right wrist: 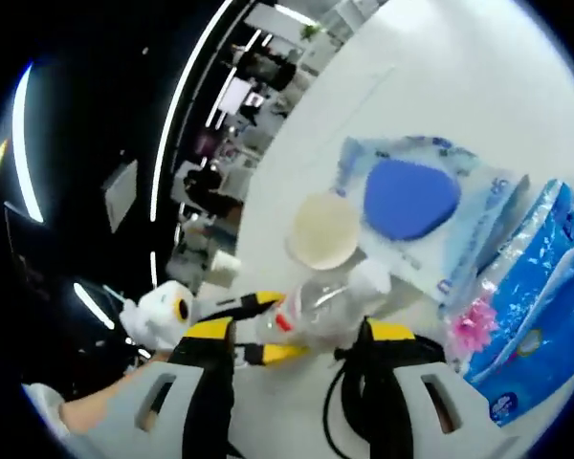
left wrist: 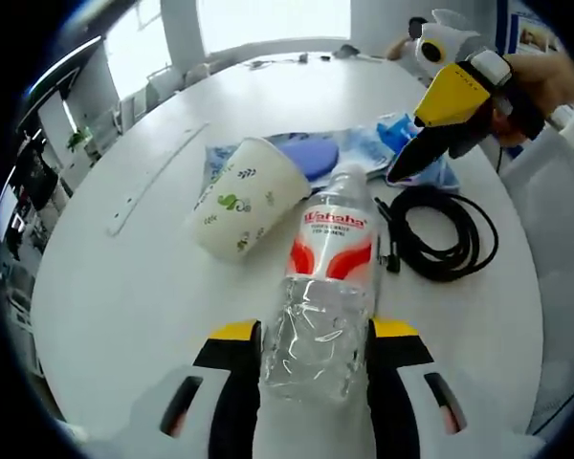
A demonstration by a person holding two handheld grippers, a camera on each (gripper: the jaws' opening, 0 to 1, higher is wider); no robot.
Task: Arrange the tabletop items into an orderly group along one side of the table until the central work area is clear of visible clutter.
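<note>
- The left claw (left wrist: 314,359) has its yellow-tipped jaws on either side of the clear water bottle (left wrist: 323,296), pressed against its lower body – it looks clamped on it.
- The bottle lies on its side on the white desk (left wrist: 124,306), cap end pointing away toward the other items. It appears empty or nearly so, so I judge it light, thin-walled, slippery and easily crushed; the ribbed lower body, where the jaws sit, is the stiffer place to hold.
- Just beyond its cap end, a paper cup (left wrist: 244,199) lies tipped on its side, touching or nearly touching the bottle – light and soft, best taken gently by the rim.
- Behind the cup, a blue pad (left wrist: 311,155) rests on a flat plastic packet (left wrist: 364,148); both are limp.
- To the right of the bottle lies a coiled black cable (left wrist: 443,232), floppy and likely to uncoil.
- The right claw (left wrist: 413,163) hovers above the blue tissue pack (right wrist: 531,306) near the desk's far side; in the right gripper view its jaws stand parted, holding nothing.
- A toy duck (left wrist: 440,43) sits at the far edge.
</note>
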